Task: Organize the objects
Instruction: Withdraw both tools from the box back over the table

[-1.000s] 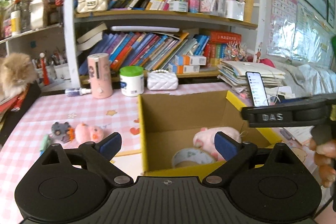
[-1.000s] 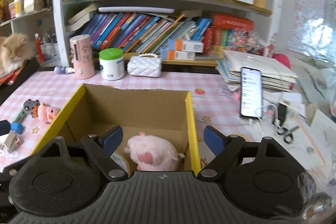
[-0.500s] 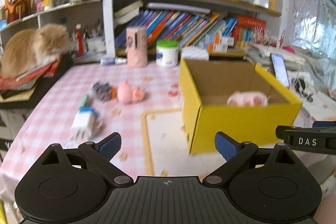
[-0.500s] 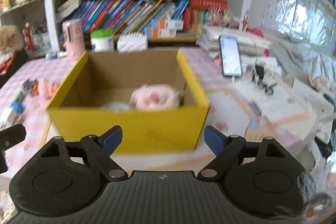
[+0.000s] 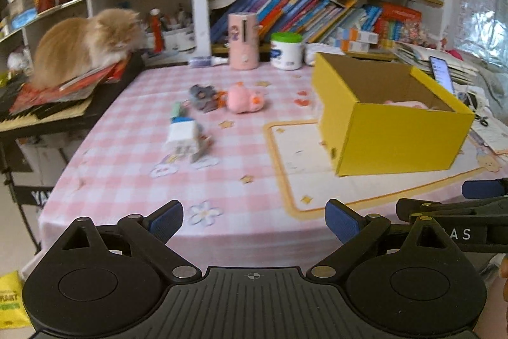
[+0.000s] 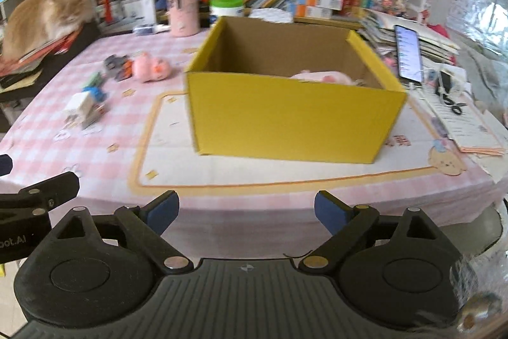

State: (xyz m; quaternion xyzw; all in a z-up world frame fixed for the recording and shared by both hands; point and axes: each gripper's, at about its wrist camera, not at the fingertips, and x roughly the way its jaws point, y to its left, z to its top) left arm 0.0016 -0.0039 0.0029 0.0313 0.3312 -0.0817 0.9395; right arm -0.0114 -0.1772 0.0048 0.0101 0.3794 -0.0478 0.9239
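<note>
A yellow cardboard box stands on the pink checked table, with a pink plush lying inside. Left of the box lie a second pink plush, a grey toy and a white-and-blue toy. My left gripper hangs open over the table's near edge, empty. My right gripper is short of the box, its jaws opening with nothing between them.
A cat lies on papers at the left. A pink cylinder, a green-lidded jar and bookshelves stand behind. A phone, scissors and papers lie to the right of the box.
Both grippers have pulled back from above the box to the table's near edge and sunk a little. The box now shows its outer front wall. The right jaws stand wider.
</note>
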